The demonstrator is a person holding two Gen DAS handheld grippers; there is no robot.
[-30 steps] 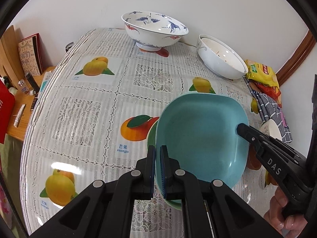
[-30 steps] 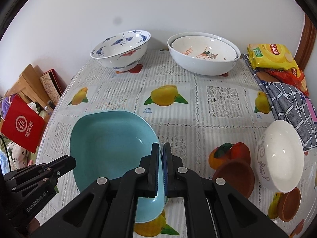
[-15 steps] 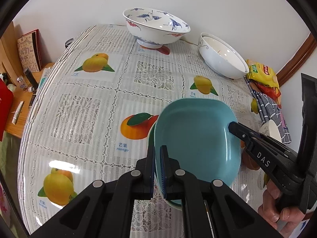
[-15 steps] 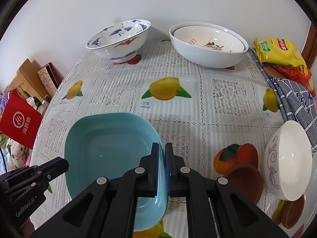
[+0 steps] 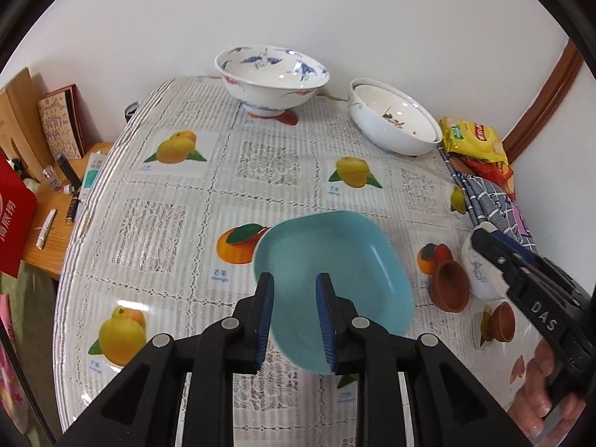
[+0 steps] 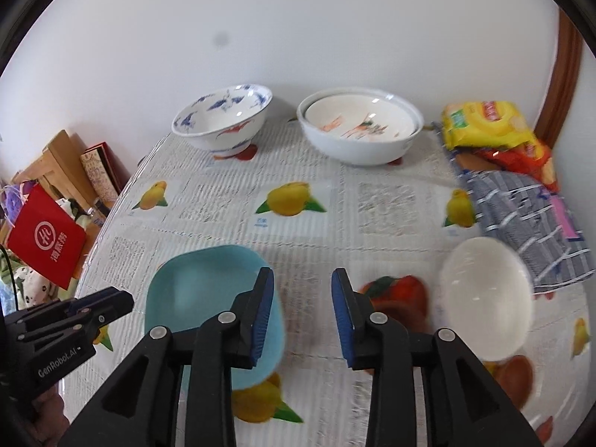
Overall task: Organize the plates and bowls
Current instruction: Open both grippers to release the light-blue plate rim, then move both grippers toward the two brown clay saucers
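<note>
A teal square plate [image 5: 335, 260] lies on the fruit-print tablecloth; it also shows in the right wrist view [image 6: 201, 294]. My left gripper [image 5: 294, 320] is open and empty, its jaws over the plate's near rim. My right gripper [image 6: 302, 316] is open and empty, its left finger above the plate's right edge. A blue-and-white patterned bowl [image 5: 272, 74] and nested white bowls [image 5: 395, 123] stand at the back. A small white bowl [image 6: 488, 294] and brown clay cups [image 5: 449, 285] sit at the right.
Yellow and red snack bags [image 5: 476, 145] and a checked cloth [image 6: 521, 216] lie at the right edge. A wooden side table [image 5: 56, 201] with small items and a red bag [image 6: 44, 238] stand left of the table. A wall is behind.
Both grippers were shut on the teal plate, holding it up; now both have opened and pulled back, and the plate lies flat on the table.
</note>
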